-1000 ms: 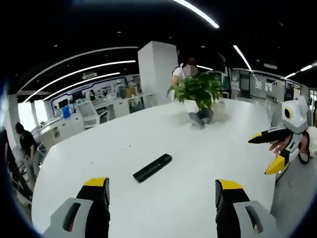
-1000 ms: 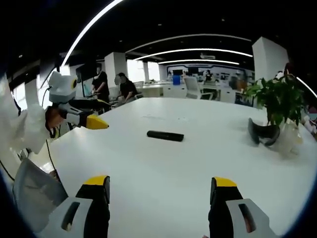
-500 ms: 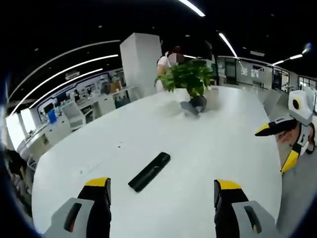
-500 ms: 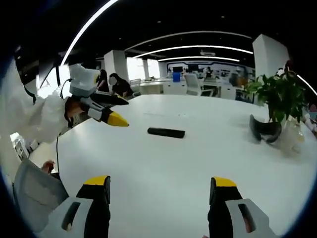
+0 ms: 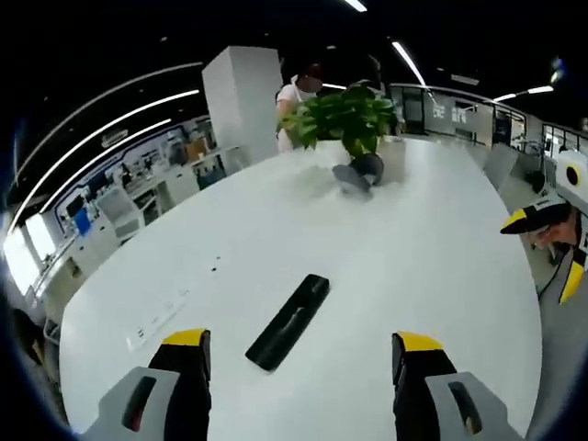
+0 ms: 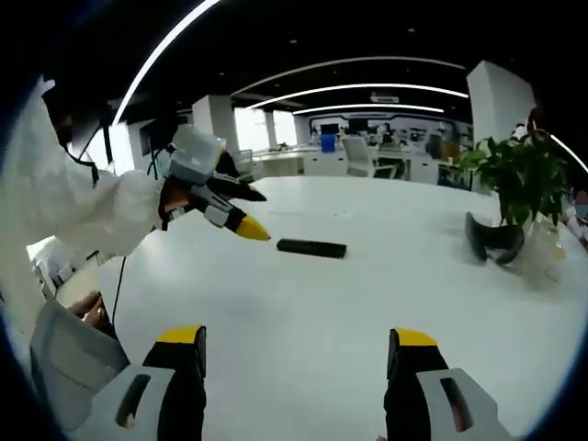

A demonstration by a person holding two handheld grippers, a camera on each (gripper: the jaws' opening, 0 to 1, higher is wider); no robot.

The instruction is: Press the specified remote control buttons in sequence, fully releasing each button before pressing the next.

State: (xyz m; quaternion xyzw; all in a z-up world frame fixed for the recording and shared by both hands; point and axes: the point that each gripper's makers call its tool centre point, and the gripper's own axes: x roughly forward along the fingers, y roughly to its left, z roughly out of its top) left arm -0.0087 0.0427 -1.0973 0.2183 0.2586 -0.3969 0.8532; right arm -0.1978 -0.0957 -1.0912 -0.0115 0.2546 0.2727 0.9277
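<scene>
Lying flat on the broad white oval table, the slim black rectangular remote control is the landmark here: in the left gripper view it sits just beyond and between the yellow-tipped jaws of the left gripper, angled away toward the leafy green potted plant that stands well beyond it at the far side of the table. Those jaws stand wide apart and hold nothing. Compared with half a second ago the remote looms larger and nearer in this view, so the left gripper has closed in on it; the plant also sits higher and nearer. In the right gripper view the remote control lies far ahead of the right gripper, whose jaws are spread wide and empty, and the left gripper, held in a white-sleeved hand, now has its yellow tip just left of the remote, closer than before. Its jaws look parted there too. The right gripper appears well to the right of the remote in the left gripper view, beyond the table's edge.
</scene>
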